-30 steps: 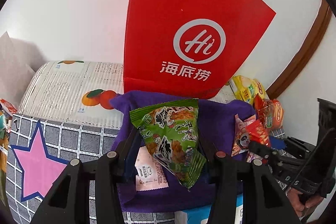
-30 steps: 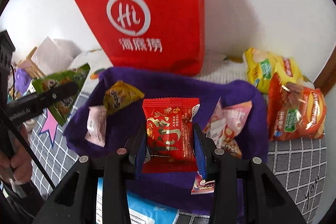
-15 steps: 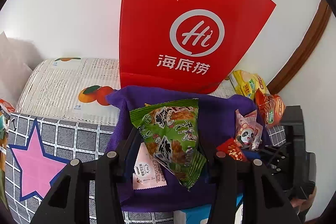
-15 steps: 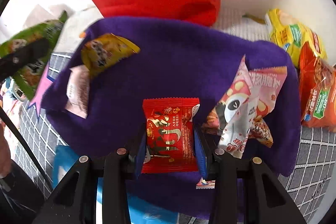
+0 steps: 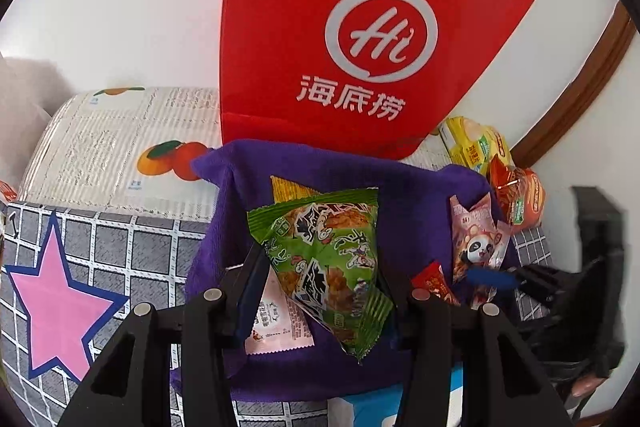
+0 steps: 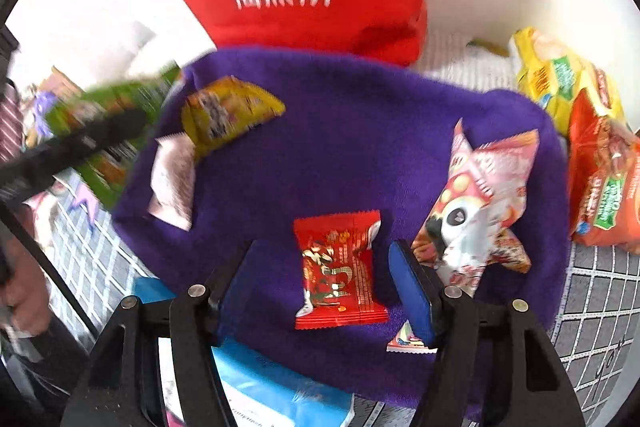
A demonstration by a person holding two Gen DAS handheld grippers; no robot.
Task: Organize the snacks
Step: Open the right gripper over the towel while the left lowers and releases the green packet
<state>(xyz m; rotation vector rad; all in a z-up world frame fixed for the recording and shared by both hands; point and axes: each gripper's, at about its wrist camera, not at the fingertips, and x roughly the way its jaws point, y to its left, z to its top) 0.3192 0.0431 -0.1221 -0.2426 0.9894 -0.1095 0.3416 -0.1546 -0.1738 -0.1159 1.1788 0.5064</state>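
Our right claw is opening, the small red foil snack packet lying loose between its jaws on the purple fleece cloth; we'd lift straight up. Left claw grips the green triangular snack bag, next to go down

— What colours lie under my tool?

— A purple cloth carries my red packet with gold print, a yellow packet and a pink panda packet.

— And behind?

— A red bag with white lettering; a grey checked cover bearing a pink, blue-edged star.
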